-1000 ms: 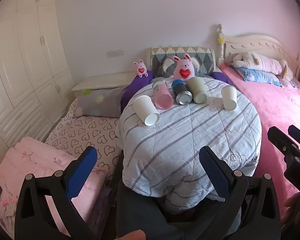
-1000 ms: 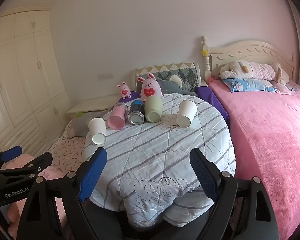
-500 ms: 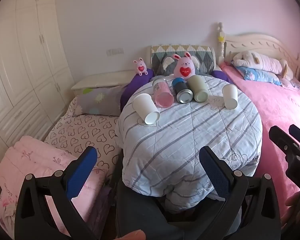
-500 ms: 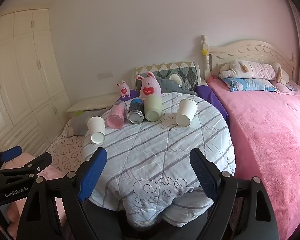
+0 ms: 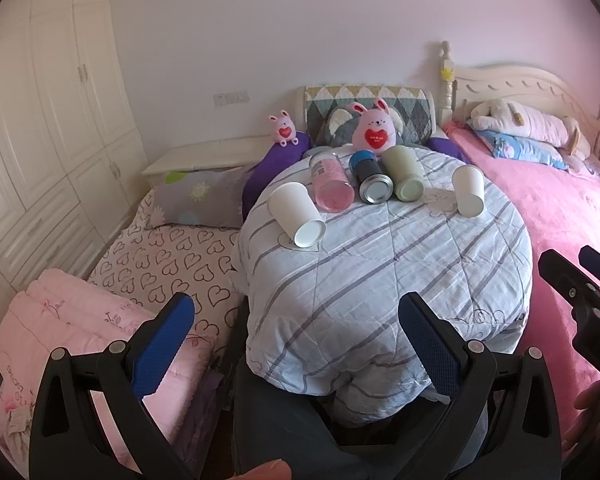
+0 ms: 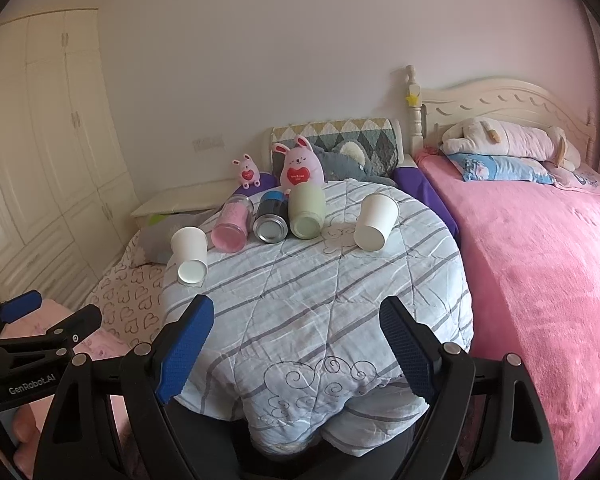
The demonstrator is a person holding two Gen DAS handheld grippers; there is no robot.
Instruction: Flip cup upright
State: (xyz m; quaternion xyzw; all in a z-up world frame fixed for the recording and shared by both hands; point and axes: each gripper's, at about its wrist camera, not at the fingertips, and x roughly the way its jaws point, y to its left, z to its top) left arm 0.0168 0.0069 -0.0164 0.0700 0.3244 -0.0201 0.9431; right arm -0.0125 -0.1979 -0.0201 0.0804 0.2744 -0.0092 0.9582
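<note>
Five cups lie on their sides on a round table under a striped quilt (image 5: 380, 264). A white paper cup (image 5: 296, 214) lies at the left, another white paper cup (image 5: 467, 190) at the right. Between them lie a pink cup (image 5: 332, 182), a dark metal cup (image 5: 370, 178) and a pale green cup (image 5: 404, 174). The same cups show in the right wrist view: left white (image 6: 190, 254), pink (image 6: 232, 224), dark (image 6: 271, 218), green (image 6: 307, 211), right white (image 6: 375, 222). My left gripper (image 5: 296, 336) and my right gripper (image 6: 296, 336) are open and empty, well short of the cups.
A pink rabbit toy (image 5: 374, 130) stands behind the cups, a smaller one (image 5: 284, 128) farther left. A pink bed (image 6: 540, 260) lies to the right, a heart-print mattress (image 5: 168, 256) and a wardrobe (image 5: 40, 120) to the left. Dark trousers (image 5: 284, 420) show below the table.
Both views have shifted slightly; the table and cups sit a little lower and closer. Both grippers stay open. No cup has moved.
</note>
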